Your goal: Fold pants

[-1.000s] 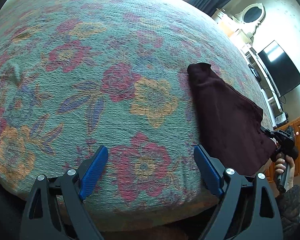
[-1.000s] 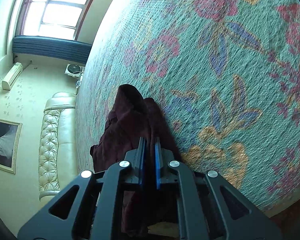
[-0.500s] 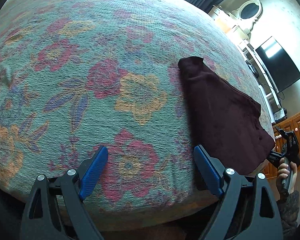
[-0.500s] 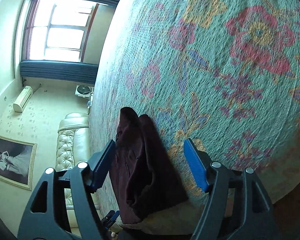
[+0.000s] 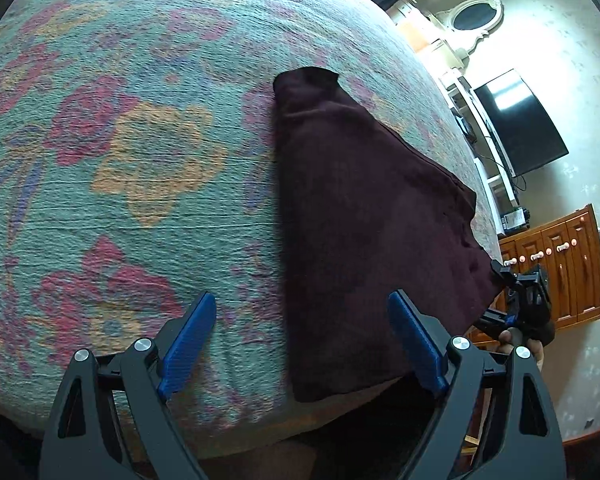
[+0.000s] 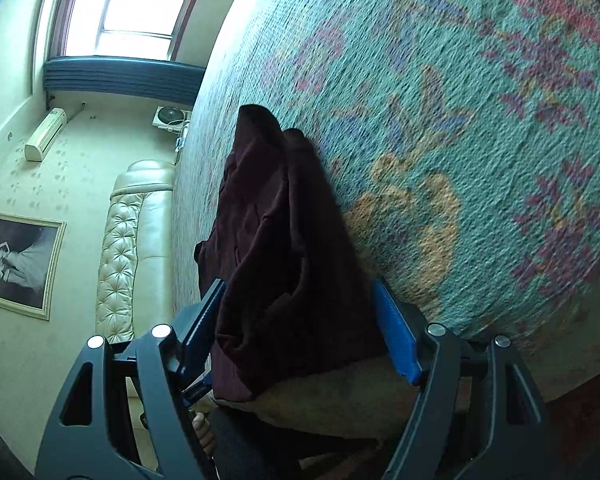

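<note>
Dark maroon pants lie folded lengthwise on the floral bedspread, wide end at the bed's near edge, narrow end pointing away. My left gripper is open and empty; the pants' near corner lies between its blue fingers. In the right wrist view the pants bunch up at the bed's edge. My right gripper is open, its blue fingers on either side of the pants' near end, not closed on it. The right gripper also shows in the left wrist view at the pants' far corner.
The bedspread covers the whole bed. A television, mirror and wooden cabinet stand beyond the bed's right side. A cream tufted sofa, a framed picture and a window are at the other side.
My right gripper opened and let go of the pants, then moved in around their near end. My left gripper moved right, toward the pants' near corner.
</note>
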